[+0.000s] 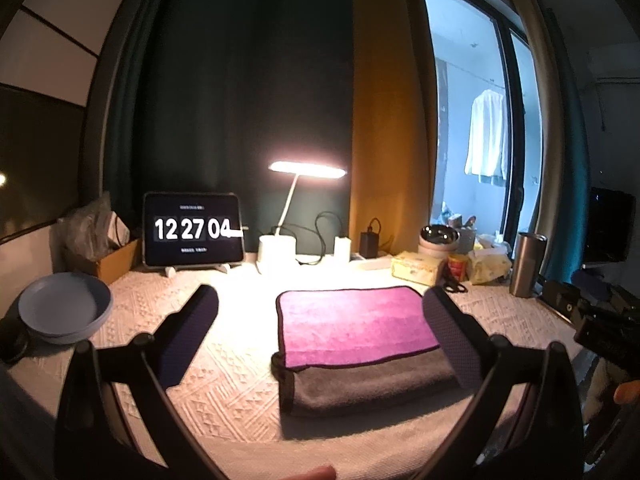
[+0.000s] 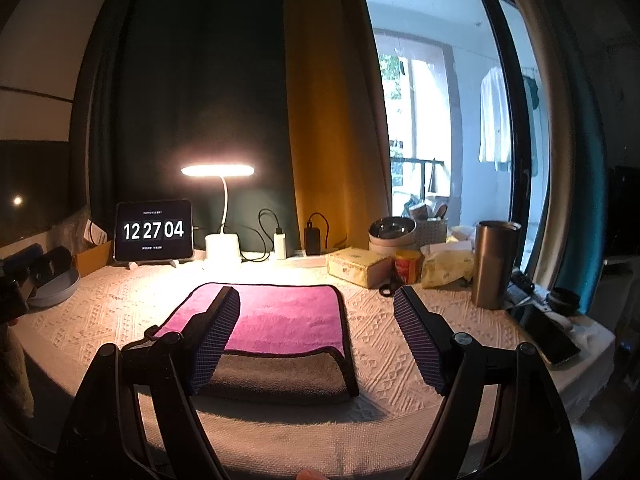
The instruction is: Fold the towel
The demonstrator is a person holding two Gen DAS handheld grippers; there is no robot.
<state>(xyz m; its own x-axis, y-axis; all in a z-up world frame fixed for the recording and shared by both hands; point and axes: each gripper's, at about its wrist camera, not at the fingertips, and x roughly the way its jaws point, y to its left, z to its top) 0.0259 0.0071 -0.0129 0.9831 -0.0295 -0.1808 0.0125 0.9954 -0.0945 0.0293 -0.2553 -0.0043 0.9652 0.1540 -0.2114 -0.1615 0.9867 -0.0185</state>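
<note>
A towel (image 1: 352,324), magenta on top and grey underneath, lies folded on the white textured tablecloth (image 1: 224,392); it also shows in the right wrist view (image 2: 288,320). A grey layer sticks out along its near edge. My left gripper (image 1: 320,300) is open and empty, held above the table near the towel's left side. My right gripper (image 2: 316,300) is open and empty, over the towel's right side. The right gripper's body (image 1: 600,320) shows at the right edge of the left wrist view.
A blue plate (image 1: 64,308) sits at the left. At the back stand a tablet clock (image 1: 192,230), a lit desk lamp (image 1: 308,170) and chargers. A steel tumbler (image 2: 494,264), tissue boxes (image 2: 356,266), scissors (image 2: 390,288) and a phone (image 2: 548,334) lie to the right.
</note>
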